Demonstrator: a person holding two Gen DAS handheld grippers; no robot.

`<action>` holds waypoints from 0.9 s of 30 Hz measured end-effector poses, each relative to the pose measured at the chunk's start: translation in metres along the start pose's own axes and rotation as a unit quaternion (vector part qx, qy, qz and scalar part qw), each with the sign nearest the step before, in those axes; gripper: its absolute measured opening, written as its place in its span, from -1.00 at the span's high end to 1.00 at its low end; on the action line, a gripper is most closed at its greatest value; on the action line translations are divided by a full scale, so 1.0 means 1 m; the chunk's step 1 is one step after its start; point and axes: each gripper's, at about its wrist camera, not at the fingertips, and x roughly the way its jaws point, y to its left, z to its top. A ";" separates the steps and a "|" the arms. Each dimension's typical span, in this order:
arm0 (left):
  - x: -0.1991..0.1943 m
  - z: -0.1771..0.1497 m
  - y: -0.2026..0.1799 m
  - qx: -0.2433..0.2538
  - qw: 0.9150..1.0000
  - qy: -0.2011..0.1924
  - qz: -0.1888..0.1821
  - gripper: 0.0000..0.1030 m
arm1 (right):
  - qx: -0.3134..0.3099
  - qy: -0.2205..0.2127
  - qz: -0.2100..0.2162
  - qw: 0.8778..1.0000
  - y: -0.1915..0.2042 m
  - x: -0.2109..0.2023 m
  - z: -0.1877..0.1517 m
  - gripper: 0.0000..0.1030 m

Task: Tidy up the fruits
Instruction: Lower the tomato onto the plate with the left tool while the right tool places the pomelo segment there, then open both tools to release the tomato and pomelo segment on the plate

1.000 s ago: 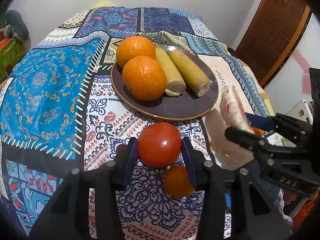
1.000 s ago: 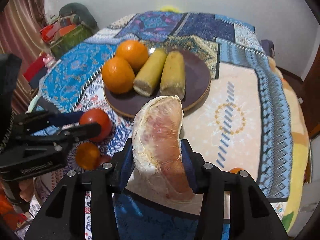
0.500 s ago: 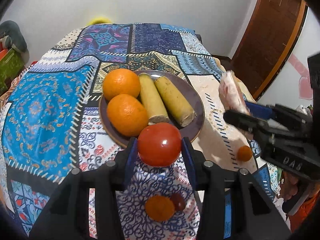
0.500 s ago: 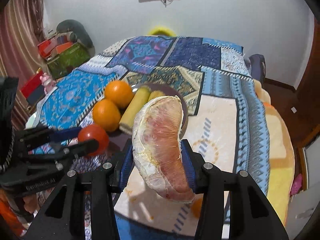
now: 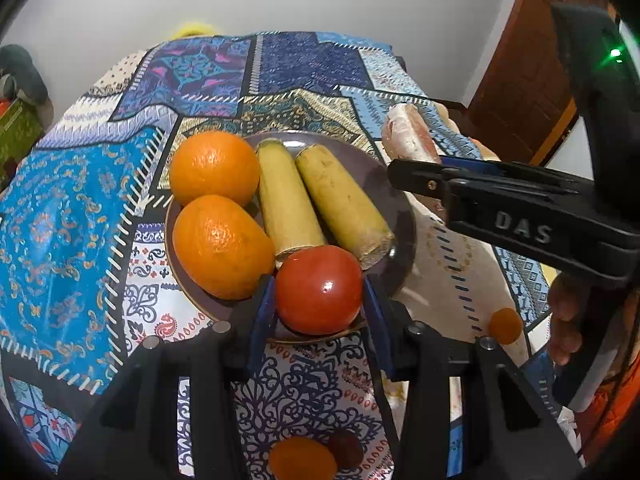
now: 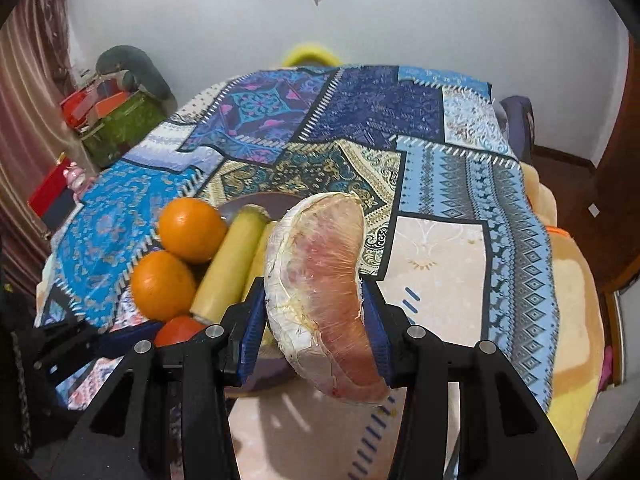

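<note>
My left gripper [image 5: 319, 300] is shut on a red tomato [image 5: 319, 289], held above the near rim of the brown plate [image 5: 394, 196]. On that plate lie two oranges [image 5: 214, 168] [image 5: 222, 246] and two yellowish cut stalks [image 5: 286, 200] [image 5: 340, 204]. My right gripper [image 6: 315, 318] is shut on a pink pomelo segment [image 6: 320, 292], which hangs over the plate's right side. The same segment [image 5: 408, 136] shows at the right of the left wrist view. The tomato [image 6: 178, 330] shows low on the left in the right wrist view, beside the oranges [image 6: 192, 230].
A patchwork cloth [image 5: 68, 208] covers the table. Small orange fruits [image 5: 505, 326] [image 5: 302, 460] and a dark one [image 5: 346, 448] lie on it near the front. Boxes [image 6: 116, 124] stand at the far left, a wooden door [image 5: 524, 76] at the right.
Both grippers have moved forward and a little up over the table, each still holding its fruit. The tomato now hangs over the plate's near rim and the pomelo segment by its right side.
</note>
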 end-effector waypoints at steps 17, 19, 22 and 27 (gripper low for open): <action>-0.011 0.000 0.003 -0.002 1.000 -0.014 -0.004 0.12 | -0.025 0.026 -0.008 0.999 0.010 0.014 0.002 0.03; -0.020 0.000 0.003 -0.002 1.000 -0.020 -0.002 0.12 | -0.029 0.020 -0.008 0.999 0.012 0.006 0.001 0.02; -0.036 -0.002 0.004 -0.003 1.000 -0.030 0.001 0.12 | -0.037 0.009 -0.012 0.999 0.016 -0.011 -0.002 0.02; -0.070 -0.003 0.004 -0.001 0.999 -0.053 0.013 0.08 | -0.044 -0.014 -0.016 0.999 0.021 -0.049 -0.010 0.01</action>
